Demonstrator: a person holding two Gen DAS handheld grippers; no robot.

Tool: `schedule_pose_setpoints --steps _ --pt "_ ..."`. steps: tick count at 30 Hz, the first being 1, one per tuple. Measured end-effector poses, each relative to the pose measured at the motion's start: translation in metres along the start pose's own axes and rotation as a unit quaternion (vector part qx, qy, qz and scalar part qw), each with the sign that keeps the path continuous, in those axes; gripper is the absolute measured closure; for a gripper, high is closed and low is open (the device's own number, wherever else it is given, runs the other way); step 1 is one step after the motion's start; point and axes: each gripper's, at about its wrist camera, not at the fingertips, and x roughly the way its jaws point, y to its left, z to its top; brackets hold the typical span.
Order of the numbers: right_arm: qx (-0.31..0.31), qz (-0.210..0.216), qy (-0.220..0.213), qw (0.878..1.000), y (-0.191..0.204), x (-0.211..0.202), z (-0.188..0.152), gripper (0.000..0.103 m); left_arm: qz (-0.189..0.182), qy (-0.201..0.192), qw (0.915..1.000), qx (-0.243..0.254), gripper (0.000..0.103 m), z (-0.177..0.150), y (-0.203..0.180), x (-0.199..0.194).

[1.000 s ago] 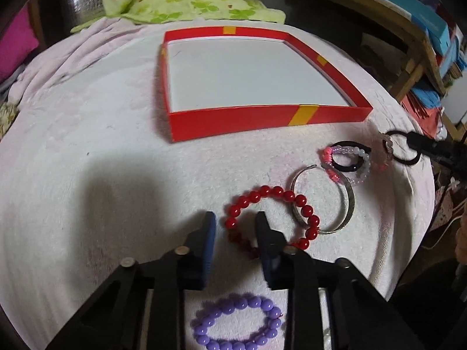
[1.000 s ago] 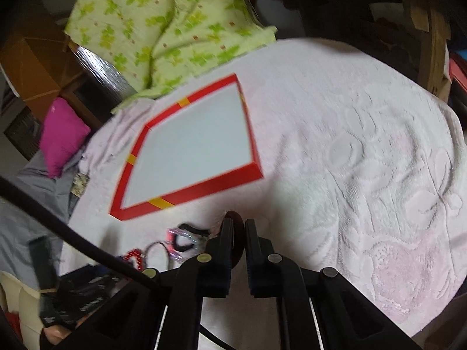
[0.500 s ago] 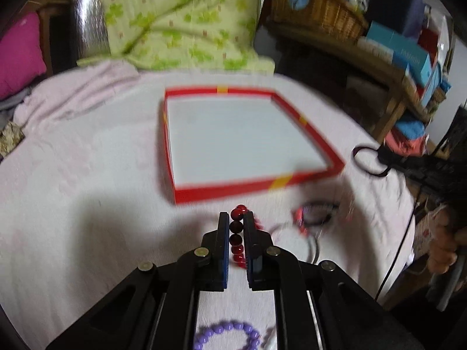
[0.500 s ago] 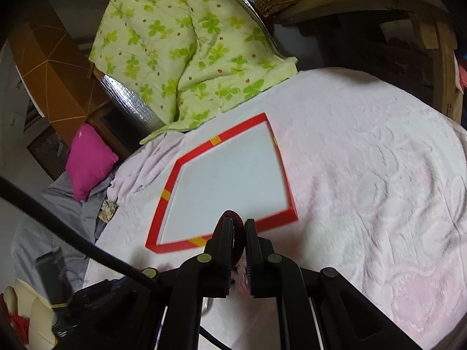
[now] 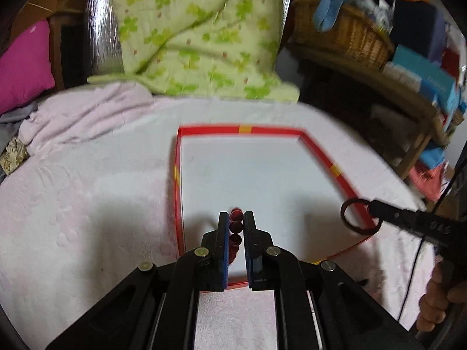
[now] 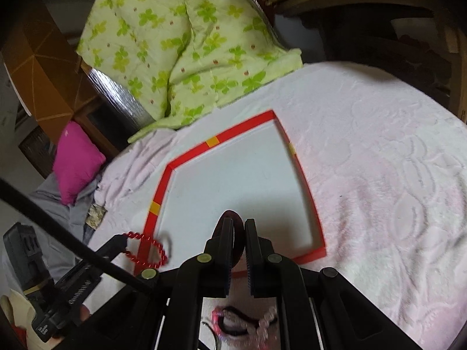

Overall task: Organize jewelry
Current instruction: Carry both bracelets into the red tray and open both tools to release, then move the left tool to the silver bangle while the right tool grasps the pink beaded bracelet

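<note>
The left gripper (image 5: 236, 218) has its blue-padded jaws clamped on a string of round red beads, a red bead bracelet (image 5: 235, 227); the beads sit in a row between the pads, and in the right wrist view the rest of the loop (image 6: 146, 249) hangs down from the tip over the near left edge of the box. The right gripper (image 6: 239, 224) has its jaws squeezed on a thin dark round ring (image 6: 233, 233); in the left wrist view this dark ring (image 5: 360, 215) hangs from the tip of the right gripper over the near right corner of the box. The flat red cardboard box with yellow marks and a white floor (image 5: 318, 153) lies on the pale pink fuzzy blanket (image 5: 87, 192); both grippers are above its near side; nothing lies on the part of its white floor that shows. A pile of pink, clear and black bracelets (image 6: 245, 323) lies on the blanket below the right gripper, outside the box. A hand (image 5: 437, 300) holds the right gripper's handle at the right edge. Behind the box lies a green quilt with leaf prints (image 5: 198, 32); a bright pink pillow (image 5: 23, 64) is at the left; a woven basket (image 5: 347, 35) stands on a wooden shelf at the right.
</note>
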Motion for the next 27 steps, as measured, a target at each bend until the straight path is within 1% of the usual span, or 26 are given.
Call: schedule_pose_setpoints --steps 2,5,6,7,8,9,10,11,12,17,20,23,25,27 --pt "-0.007 -0.004 0.013 1.000 0.003 0.012 0.002 0.094 0.013 0.024 0.9995 0.016 0.093 -0.006 -0.004 0.012" --pt "-0.018 -0.012 0.032 0.999 0.007 0.025 0.001 0.093 0.042 0.038 0.9972 0.049 0.093 -0.014 -0.010 0.019" --pt "-0.018 -0.014 0.041 0.999 0.007 0.028 0.001 0.089 0.051 0.041 0.9962 0.057 0.091 -0.016 -0.010 0.020" --pt "-0.016 -0.014 0.049 0.999 0.007 0.030 0.001 0.086 0.056 0.042 0.9956 0.062 0.085 -0.018 -0.010 0.019" --pt "-0.011 -0.013 0.049 0.999 0.005 0.029 0.001 0.078 0.064 0.045 0.9946 0.067 0.080 -0.020 -0.009 0.019" --pt "-0.008 -0.015 0.045 0.999 0.003 0.026 0.002 0.068 0.072 0.045 0.9938 0.071 0.071 -0.022 -0.009 0.019" --pt "-0.003 -0.017 0.037 0.999 0.000 0.022 0.002 0.062 0.078 0.044 0.9931 0.075 0.066 -0.023 -0.010 0.016" --pt "0.002 -0.017 0.029 0.999 -0.002 0.019 0.004 0.050 0.086 0.043 0.9920 0.082 0.066 -0.025 -0.010 0.016" --pt "0.010 -0.017 0.016 1.000 -0.006 0.014 0.004 0.048 0.088 0.043 0.9913 0.088 0.066 -0.027 -0.011 0.015" --pt "0.040 -0.036 -0.023 0.998 -0.022 -0.003 0.010 0.048 0.102 0.036 0.9887 0.104 0.065 -0.030 -0.015 0.010" --pt "0.056 -0.066 -0.036 0.996 -0.031 -0.008 0.012 0.048 0.108 0.032 0.9876 0.109 0.065 -0.031 -0.016 0.006" --pt "0.056 -0.105 -0.025 0.993 -0.036 -0.003 0.011 0.048 0.115 0.029 0.9864 0.114 0.065 -0.032 -0.018 0.005" --pt "0.064 -0.115 -0.011 0.991 -0.042 0.003 0.009 0.050 0.119 0.026 0.9854 0.118 0.065 -0.034 -0.019 0.003" --pt "0.068 -0.118 0.002 0.991 -0.045 0.010 0.008 0.062 0.123 0.023 0.9843 0.124 0.064 -0.034 -0.020 0.001"
